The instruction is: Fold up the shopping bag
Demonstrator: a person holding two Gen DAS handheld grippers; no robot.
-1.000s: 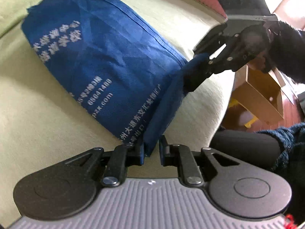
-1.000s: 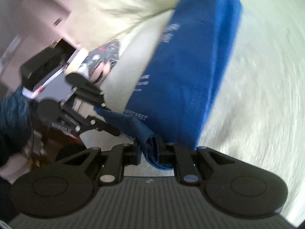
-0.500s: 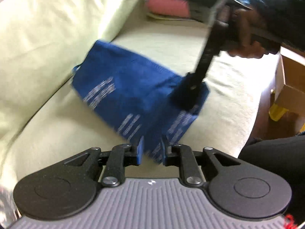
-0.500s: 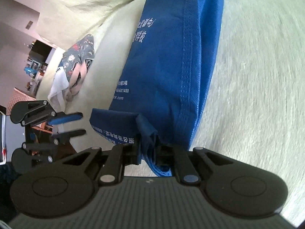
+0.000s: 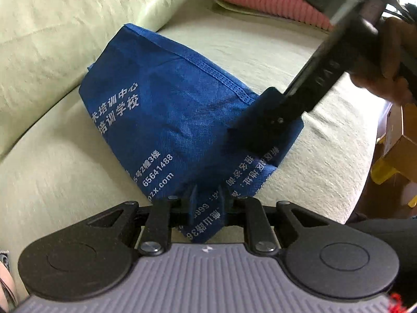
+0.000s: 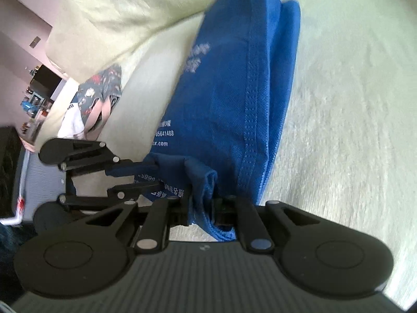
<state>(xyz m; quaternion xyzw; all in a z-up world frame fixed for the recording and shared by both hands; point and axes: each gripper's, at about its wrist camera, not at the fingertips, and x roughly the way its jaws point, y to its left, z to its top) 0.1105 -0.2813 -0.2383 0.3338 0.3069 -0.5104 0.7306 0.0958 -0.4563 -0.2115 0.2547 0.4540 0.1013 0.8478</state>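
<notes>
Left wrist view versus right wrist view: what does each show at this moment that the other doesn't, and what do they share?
Only the left wrist view shows the person's hand on the right gripper's handle, the pink ribbed cushion and the yellow box off the sofa edge. Only the right wrist view shows the patterned clothing and the room behind it. Both show the blue shopping bag on the cream sofa, with the left gripper and right gripper each shut on its near folded edge.

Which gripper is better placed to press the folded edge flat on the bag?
Probably the right gripper: it is already over the bag body and holds the flap end there. The left gripper holds the near corner at the sofa edge.
</notes>
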